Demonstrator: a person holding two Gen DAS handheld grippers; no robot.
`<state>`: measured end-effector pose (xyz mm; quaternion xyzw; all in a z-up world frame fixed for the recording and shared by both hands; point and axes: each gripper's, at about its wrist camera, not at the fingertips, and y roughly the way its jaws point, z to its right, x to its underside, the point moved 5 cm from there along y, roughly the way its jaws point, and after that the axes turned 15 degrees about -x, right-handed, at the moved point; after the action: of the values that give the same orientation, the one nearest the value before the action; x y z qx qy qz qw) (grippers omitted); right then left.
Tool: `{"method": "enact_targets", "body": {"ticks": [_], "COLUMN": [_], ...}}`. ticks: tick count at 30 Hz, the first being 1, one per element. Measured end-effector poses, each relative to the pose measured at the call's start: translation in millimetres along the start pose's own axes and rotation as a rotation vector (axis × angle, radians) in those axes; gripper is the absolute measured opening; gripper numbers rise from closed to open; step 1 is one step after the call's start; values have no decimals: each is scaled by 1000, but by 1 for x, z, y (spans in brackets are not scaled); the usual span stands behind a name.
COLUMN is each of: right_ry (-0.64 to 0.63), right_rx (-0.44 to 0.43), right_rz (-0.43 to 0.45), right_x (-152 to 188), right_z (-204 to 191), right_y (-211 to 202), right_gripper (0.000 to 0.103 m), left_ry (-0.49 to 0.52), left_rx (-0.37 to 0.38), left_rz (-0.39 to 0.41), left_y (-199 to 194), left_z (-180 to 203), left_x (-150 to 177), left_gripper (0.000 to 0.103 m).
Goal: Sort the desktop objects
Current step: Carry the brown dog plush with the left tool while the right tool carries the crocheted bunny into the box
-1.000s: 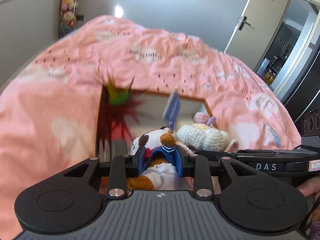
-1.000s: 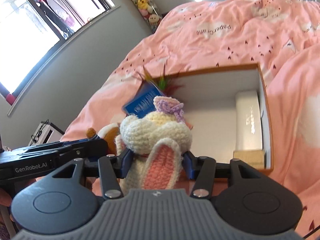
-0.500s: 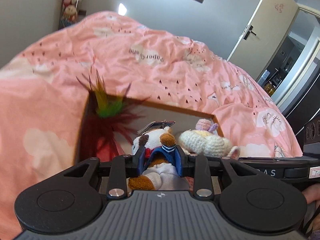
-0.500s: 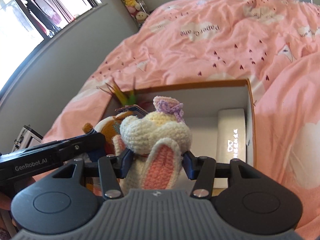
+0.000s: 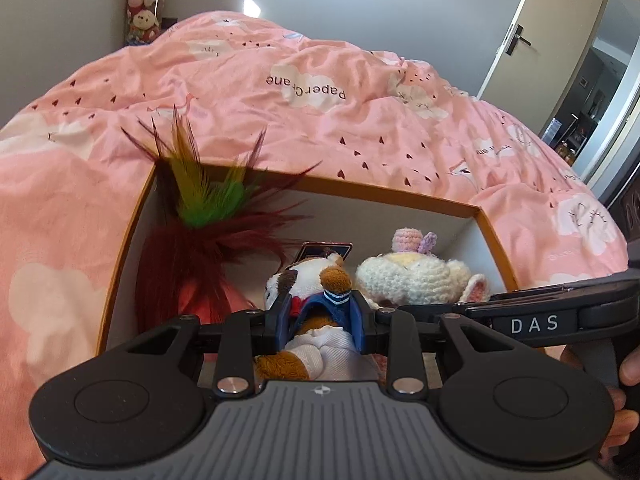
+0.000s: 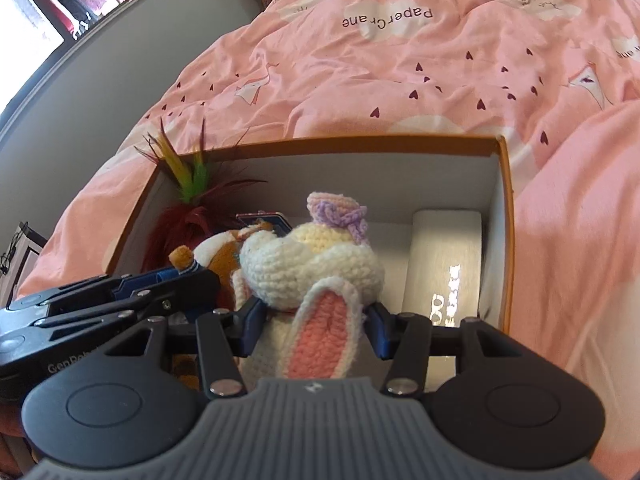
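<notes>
Bedding in pink, one duvet (image 6: 460, 80), covers the bed and carries one open box (image 6: 505, 216) with orange rim and white inside walls. In the box I count one feather duster (image 5: 200, 240) with dark red, green and yellow feathers at 9 o'clock, one white case (image 6: 444, 256) lying along the wall at 3 o'clock, and one small dark card (image 5: 324, 249) flat on the floor near the middle. Two soft toys are over the near part of the box, side by side and almost touching. The left claw (image 5: 320, 320) is closed narrow on the brown-white plush dog (image 5: 308, 280); the right claw (image 6: 312, 320) is half closed on the crochet rabbit (image 6: 312, 264), pads pressing its body. Bare white floor shows between the card and the case.
</notes>
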<state>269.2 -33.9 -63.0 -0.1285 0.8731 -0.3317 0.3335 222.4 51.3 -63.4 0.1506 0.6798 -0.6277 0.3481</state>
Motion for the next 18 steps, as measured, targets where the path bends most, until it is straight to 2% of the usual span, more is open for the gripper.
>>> {"method": "enact_targets", "body": {"ticks": [4, 9, 18], "right_ry": [-20, -23, -1], "right_rx": [23, 23, 32], "right_rz": [-38, -61, -109], "right_x": [-10, -17, -21], "right_z": [8, 18, 28], "right_y": [14, 29, 56], "right_gripper": [54, 54, 56], "left_ry": [18, 46, 63], "left_rx": [-30, -80, -83], "left_rz": [47, 53, -109], "left_y": [10, 26, 51], "left_z": [4, 8, 4], "left_x": [-6, -7, -9], "left_gripper": [34, 34, 37]}}
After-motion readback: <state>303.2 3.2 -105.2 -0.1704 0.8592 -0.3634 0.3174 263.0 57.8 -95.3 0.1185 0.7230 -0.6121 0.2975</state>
